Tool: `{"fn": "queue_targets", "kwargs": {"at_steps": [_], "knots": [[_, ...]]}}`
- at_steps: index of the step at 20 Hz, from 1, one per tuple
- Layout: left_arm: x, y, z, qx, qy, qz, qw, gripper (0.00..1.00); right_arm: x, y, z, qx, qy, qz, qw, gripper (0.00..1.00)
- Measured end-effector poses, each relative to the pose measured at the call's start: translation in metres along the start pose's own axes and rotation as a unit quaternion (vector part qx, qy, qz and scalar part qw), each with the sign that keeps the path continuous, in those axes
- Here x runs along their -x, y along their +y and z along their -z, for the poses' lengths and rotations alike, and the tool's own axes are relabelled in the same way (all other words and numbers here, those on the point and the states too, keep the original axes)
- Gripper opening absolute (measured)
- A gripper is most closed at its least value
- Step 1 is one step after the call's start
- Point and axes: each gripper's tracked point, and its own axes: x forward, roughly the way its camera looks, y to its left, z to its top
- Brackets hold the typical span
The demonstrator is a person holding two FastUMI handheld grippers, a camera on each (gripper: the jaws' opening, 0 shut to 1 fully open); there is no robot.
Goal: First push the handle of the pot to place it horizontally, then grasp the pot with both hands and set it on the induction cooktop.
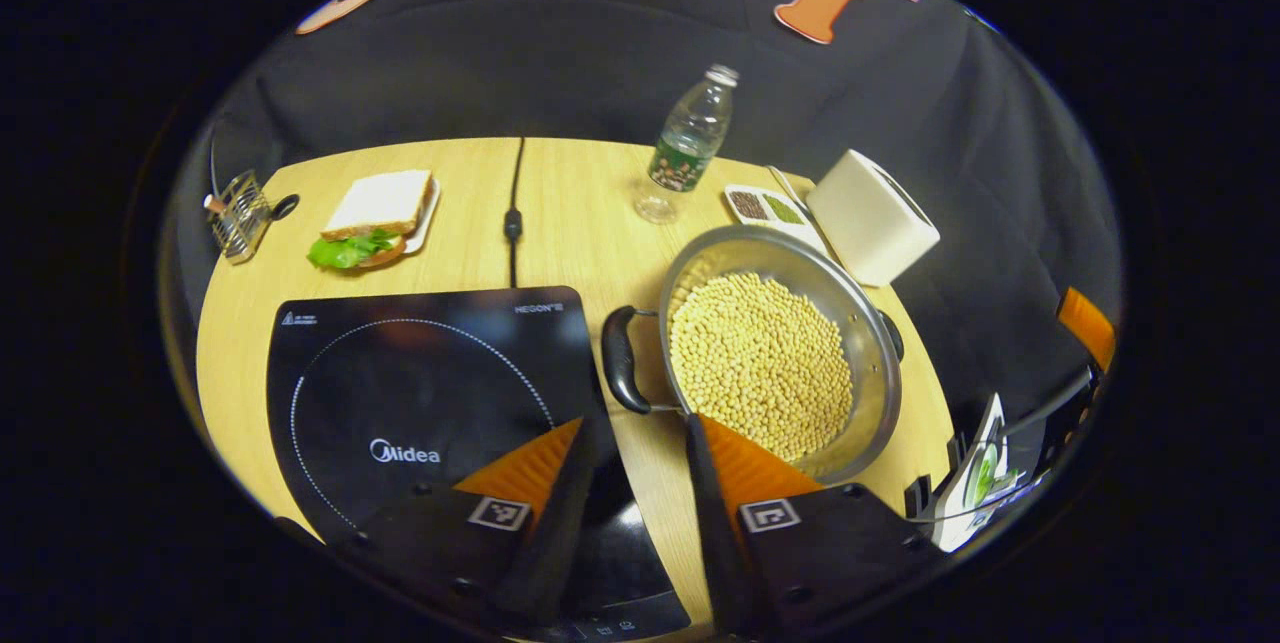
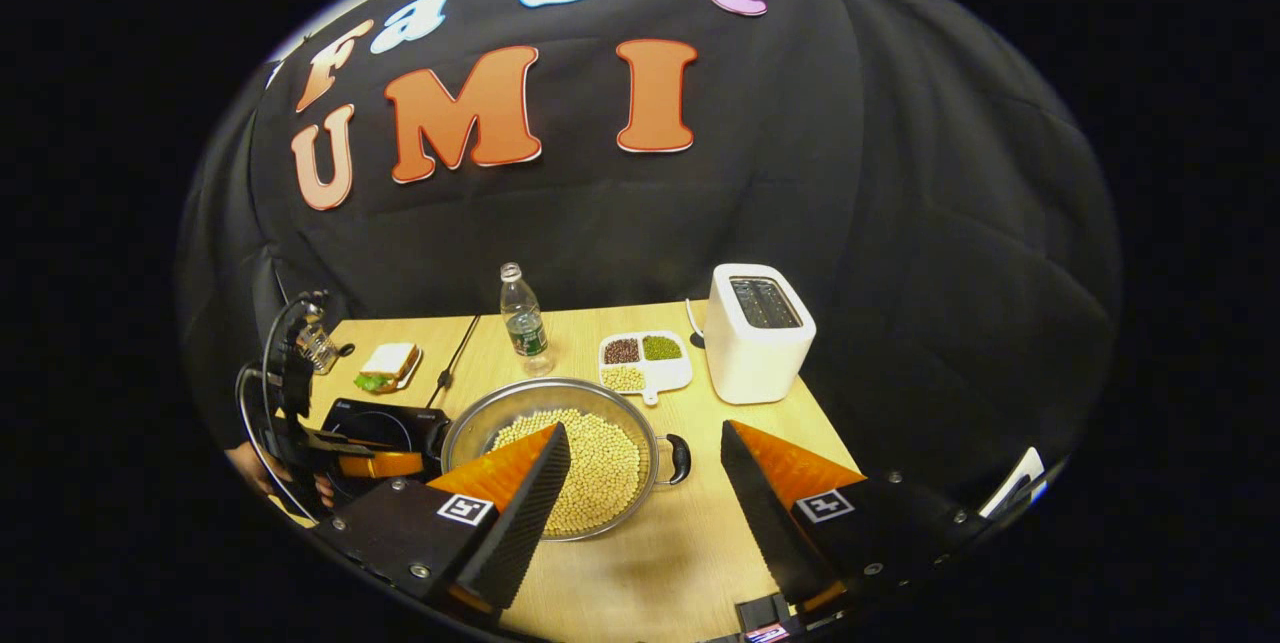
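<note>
A steel pot (image 1: 873, 338) full of pale beans sits on the wooden table, right of the black induction cooktop (image 1: 420, 383). Its two black handles lie left (image 1: 620, 360) and right (image 1: 893, 333) of the bowl. My left gripper (image 1: 640, 448) hovers open just short of the left handle, above the gap between cooktop and pot. In the right gripper view the pot (image 2: 470, 428) lies ahead, its right handle (image 2: 681, 458) just ahead of my open right gripper (image 2: 645, 463). The left gripper (image 2: 370, 463) shows there beside the cooktop (image 2: 385, 423).
A water bottle (image 1: 690, 141), a divided dish of beans (image 1: 765, 208) and a white toaster (image 1: 872, 216) stand behind the pot. A sandwich plate (image 1: 380, 218), a wire holder (image 1: 238, 215) and the cooktop's cord (image 1: 513, 213) lie at the back left.
</note>
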Motion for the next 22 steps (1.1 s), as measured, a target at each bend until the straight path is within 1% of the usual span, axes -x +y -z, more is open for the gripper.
{"fn": "queue_targets", "kwargs": {"at_steps": [2,3,4,5,6,9,10,11,13,15,17,19,20,21,22], "knots": [[0.004,0.003,-0.005,0.028,-0.007,-0.013,0.999,0.81,-0.016,-0.006,0.004,0.003,0.012,-0.02,1.0,0.95],[0.006,0.002,-0.008,0.033,-0.011,-0.02,0.999,0.87,-0.022,-0.011,0.007,0.002,0.017,-0.028,0.999,0.95],[0.008,0.001,-0.013,0.029,-0.017,-0.028,0.999,0.86,-0.03,-0.016,0.01,-0.001,0.025,-0.035,0.999,0.94],[0.008,0.0,-0.016,0.021,-0.021,-0.039,0.999,0.92,-0.039,-0.017,0.012,-0.006,0.035,-0.043,0.998,0.94],[0.008,-0.001,-0.021,0.012,-0.023,-0.051,0.998,0.96,-0.047,-0.019,0.015,-0.012,0.046,-0.052,0.998,0.94],[-0.002,-0.008,-0.03,-0.004,-0.017,-0.072,0.997,0.96,-0.074,-0.03,0.032,-0.025,0.08,-0.068,0.994,0.95],[-0.009,-0.011,-0.031,-0.012,-0.012,-0.076,0.997,0.94,-0.08,-0.035,0.036,-0.028,0.09,-0.069,0.993,0.95],[-0.017,-0.012,-0.032,-0.022,-0.007,-0.079,0.997,0.97,-0.086,-0.037,0.04,-0.03,0.099,-0.071,0.992,0.95],[-0.033,-0.012,-0.03,-0.035,0.011,-0.081,0.996,0.97,-0.096,-0.044,0.048,-0.034,0.114,-0.068,0.991,0.94],[-0.047,-0.008,-0.026,-0.033,0.027,-0.088,0.995,0.99,-0.106,-0.047,0.057,-0.039,0.13,-0.065,0.989,0.94],[-0.058,-0.006,-0.024,-0.031,0.036,-0.086,0.995,0.97,-0.115,-0.046,0.07,-0.043,0.151,-0.067,0.985,0.94],[-0.065,-0.011,-0.024,-0.03,0.038,-0.076,0.996,0.99,-0.124,-0.044,0.082,-0.041,0.174,-0.07,0.981,0.94],[-0.067,-0.015,-0.023,-0.03,0.042,-0.07,0.996,0.96,-0.13,-0.041,0.085,-0.039,0.183,-0.071,0.98,0.9],[-0.068,-0.018,-0.02,-0.031,0.045,-0.068,0.996,0.96,-0.133,-0.04,0.09,-0.037,0.191,-0.07,0.978,0.94],[-0.068,-0.016,-0.02,-0.038,0.047,-0.071,0.996,0.96,-0.136,-0.038,0.093,-0.036,0.196,-0.072,0.977,0.94]]}}
